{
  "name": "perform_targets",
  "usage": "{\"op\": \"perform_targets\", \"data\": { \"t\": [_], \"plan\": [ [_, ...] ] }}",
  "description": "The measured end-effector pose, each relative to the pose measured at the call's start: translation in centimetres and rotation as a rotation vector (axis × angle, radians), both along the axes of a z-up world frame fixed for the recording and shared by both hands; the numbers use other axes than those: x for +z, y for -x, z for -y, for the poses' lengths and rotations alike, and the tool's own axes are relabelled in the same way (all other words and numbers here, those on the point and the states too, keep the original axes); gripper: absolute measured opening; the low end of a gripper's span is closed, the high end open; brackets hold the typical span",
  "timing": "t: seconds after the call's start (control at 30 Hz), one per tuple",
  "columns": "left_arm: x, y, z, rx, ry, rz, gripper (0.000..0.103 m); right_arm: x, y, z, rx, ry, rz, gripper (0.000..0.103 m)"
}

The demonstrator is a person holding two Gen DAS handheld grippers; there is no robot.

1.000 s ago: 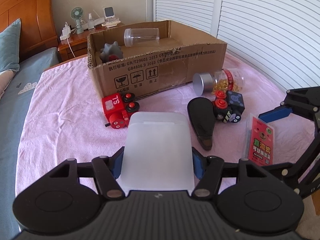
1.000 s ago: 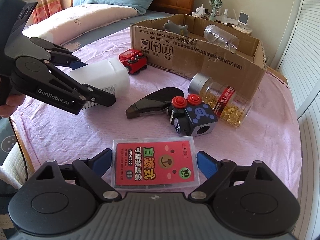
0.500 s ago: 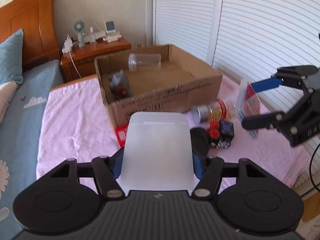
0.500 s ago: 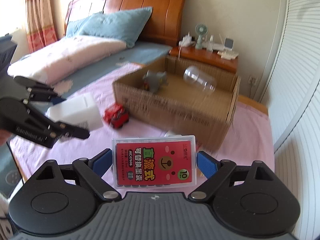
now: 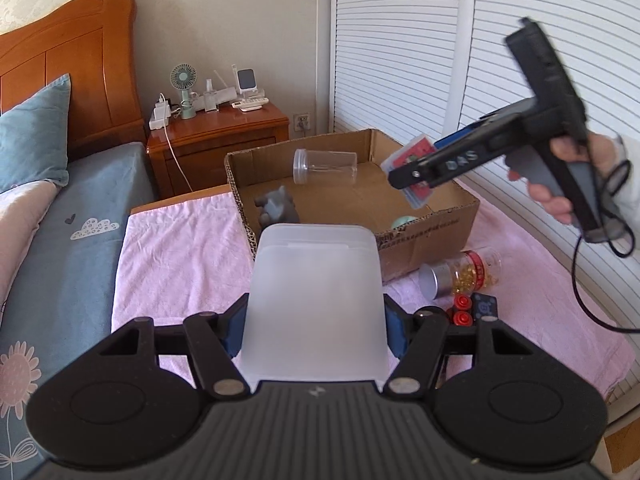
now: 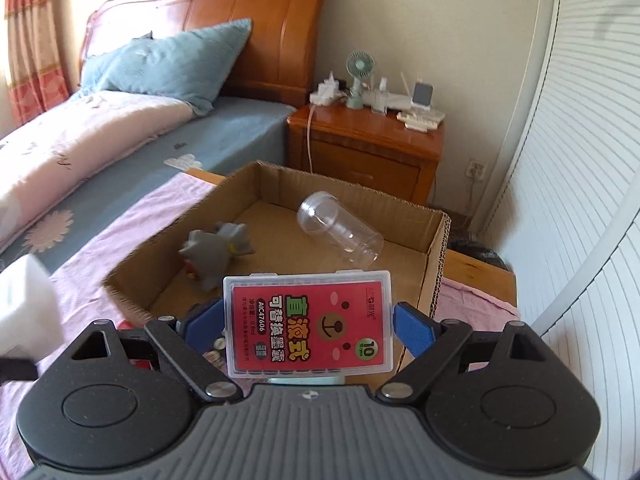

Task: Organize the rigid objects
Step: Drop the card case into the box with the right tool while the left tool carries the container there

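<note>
Cardboard box (image 6: 434,256) now sits right under the right gripper (image 6: 308,326), which has swung up from the pink blanket (image 5: 180,256) and holds the red ink-cartridge case (image 6: 308,326) clamped above the box's open floor, so a drop looks imminent. Left gripper (image 5: 314,316), risen too, grips the white plastic container (image 5: 314,300) short of the box's near wall.

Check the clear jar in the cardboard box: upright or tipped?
Tipped. The clear jar lies on its side on the floor of the cardboard box, apart from the grey toy.
</note>
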State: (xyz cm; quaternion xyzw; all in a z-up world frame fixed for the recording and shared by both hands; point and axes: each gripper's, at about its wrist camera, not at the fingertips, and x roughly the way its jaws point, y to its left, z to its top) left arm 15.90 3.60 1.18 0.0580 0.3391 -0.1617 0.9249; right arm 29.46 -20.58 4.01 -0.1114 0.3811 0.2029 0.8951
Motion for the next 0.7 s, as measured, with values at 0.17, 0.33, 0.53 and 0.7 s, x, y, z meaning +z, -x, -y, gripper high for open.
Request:
{"op": "perform_targets", "data": {
  "t": [0.17,0.33,0.53,0.7],
  "plan": [
    [-0.2,-0.7,-0.3,0.009,0.003,-0.012,0.064,-1.9,-3.2,0.1,-0.113,0.014,-0.049,0.098],
    [0.0,-1.2,0.0,0.008,0.007,-0.017,0.064,-1.7,-1.9,1.4,-0.136,-0.031,-0.068,0.103],
    [1.0,-2.0,1.3,0.002,-0.003,-0.006,0.064,0.4,1.3,2.8,-0.163,-0.058,-0.077,0.103],
    [1.9,-3.6,2.8,-0.006,-0.013,-0.004,0.064,1.5,4.9,4.0,-0.204,-0.074,-0.113,0.103]
  ]
}}
